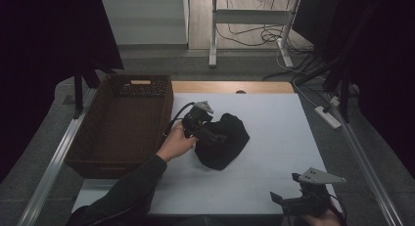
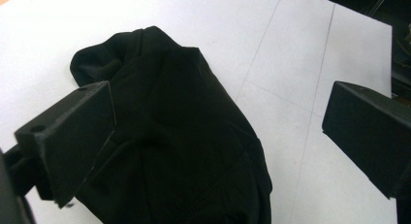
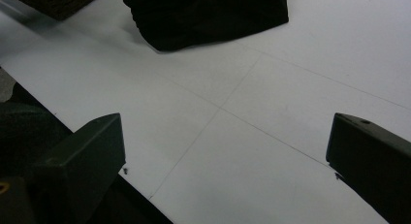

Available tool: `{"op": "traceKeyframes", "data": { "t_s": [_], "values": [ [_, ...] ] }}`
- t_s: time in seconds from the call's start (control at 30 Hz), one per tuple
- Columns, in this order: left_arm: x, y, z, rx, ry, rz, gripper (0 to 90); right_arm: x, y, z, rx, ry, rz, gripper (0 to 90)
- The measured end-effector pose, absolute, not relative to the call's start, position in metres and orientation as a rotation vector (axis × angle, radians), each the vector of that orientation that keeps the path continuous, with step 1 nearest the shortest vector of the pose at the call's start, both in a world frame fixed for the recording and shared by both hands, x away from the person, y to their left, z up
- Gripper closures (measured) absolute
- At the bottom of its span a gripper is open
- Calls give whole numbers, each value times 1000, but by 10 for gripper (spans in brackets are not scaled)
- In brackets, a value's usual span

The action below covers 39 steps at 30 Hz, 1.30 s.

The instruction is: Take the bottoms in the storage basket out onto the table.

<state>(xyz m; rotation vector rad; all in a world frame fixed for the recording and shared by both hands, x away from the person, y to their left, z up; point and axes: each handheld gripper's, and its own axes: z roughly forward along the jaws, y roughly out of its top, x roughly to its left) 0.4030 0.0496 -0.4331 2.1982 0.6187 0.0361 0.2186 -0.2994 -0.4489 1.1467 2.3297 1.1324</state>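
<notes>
A crumpled black cloth [image 1: 222,140] lies bunched mid-table, nearer the left edge; the left gripper [image 1: 208,134] hovers over it, jaws apart.

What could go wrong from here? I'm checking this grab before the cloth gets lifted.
1. The left gripper is open over the bunched black cloth; its fingers may pinch only a top fold, so the rest could sag or slip out.
2. The basket stands just left of the cloth, so a low carry could snag on its rim.
3. The right gripper waits open near the table edge, too far off to help.
</notes>
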Motion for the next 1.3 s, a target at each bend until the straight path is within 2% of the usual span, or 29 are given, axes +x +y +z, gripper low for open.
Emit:
{"op": "traceKeyframes", "data": {
  "t_s": [0.97,1.3],
  "values": [
    [382,63,-426,2177,624,109,0,218,-299,-449,1133,2333,1138,8],
    [380,70,-425,2165,633,96,0,217,-300,-448,1132,2333,1145,8]
  ]
}}
